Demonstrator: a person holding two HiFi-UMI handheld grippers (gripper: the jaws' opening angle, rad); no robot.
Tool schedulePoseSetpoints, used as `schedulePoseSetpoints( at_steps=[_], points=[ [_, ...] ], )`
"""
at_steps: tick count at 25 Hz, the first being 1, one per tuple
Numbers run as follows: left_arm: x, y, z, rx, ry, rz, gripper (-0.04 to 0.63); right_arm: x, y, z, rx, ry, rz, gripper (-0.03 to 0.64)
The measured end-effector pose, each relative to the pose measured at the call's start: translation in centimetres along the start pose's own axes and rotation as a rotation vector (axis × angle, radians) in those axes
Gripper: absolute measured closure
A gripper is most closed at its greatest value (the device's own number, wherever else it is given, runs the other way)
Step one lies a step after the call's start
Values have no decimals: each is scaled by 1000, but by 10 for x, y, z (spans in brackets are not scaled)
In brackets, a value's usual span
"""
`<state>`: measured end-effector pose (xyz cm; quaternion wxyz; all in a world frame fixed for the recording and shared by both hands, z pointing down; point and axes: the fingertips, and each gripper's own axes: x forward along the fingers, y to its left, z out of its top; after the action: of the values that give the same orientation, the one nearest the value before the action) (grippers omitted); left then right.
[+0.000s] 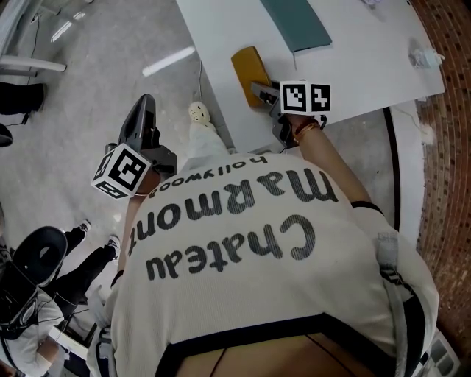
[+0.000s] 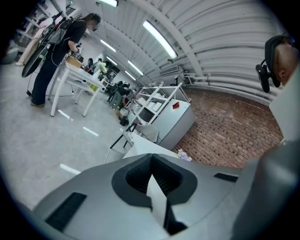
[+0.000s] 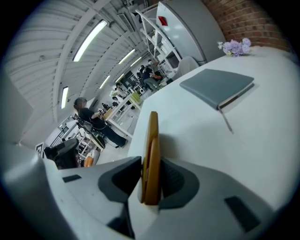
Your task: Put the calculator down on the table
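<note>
The calculator (image 1: 249, 70) is a flat orange-yellow slab lying at the near left edge of the white table (image 1: 368, 66). My right gripper (image 1: 259, 90) reaches to its near end. In the right gripper view the calculator (image 3: 151, 140) shows edge-on between the jaws of the right gripper (image 3: 151, 161), one face turned to the table (image 3: 262, 140). The jaws stand slightly wider than the slab and do not clamp it. My left gripper (image 1: 146, 99) hangs over the floor to the left of the table. In its own view the left gripper (image 2: 151, 161) is shut and empty.
A grey-green notebook (image 1: 294, 22) (image 3: 215, 86) lies farther back on the table, and small purple flowers (image 3: 234, 46) sit at its far end. A brick wall (image 1: 449, 147) runs along the right. People stand on the grey floor at lower left (image 1: 37, 272).
</note>
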<state>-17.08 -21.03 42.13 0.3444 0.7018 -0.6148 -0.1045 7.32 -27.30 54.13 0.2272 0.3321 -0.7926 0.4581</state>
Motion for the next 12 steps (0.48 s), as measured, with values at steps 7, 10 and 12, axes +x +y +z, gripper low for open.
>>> schedulePoseSetpoints(
  at_steps=[7, 10, 12],
  points=[
    [7, -10, -9, 5, -3, -1, 592, -7, -18, 0, -48, 13, -38, 465],
    [7, -11, -11, 6, 4, -5, 592, -8, -20, -2, -56, 18, -54, 456],
    [5, -10, -8, 7, 10, -12, 594, -7, -17, -2, -73, 22, -73, 448]
  ],
)
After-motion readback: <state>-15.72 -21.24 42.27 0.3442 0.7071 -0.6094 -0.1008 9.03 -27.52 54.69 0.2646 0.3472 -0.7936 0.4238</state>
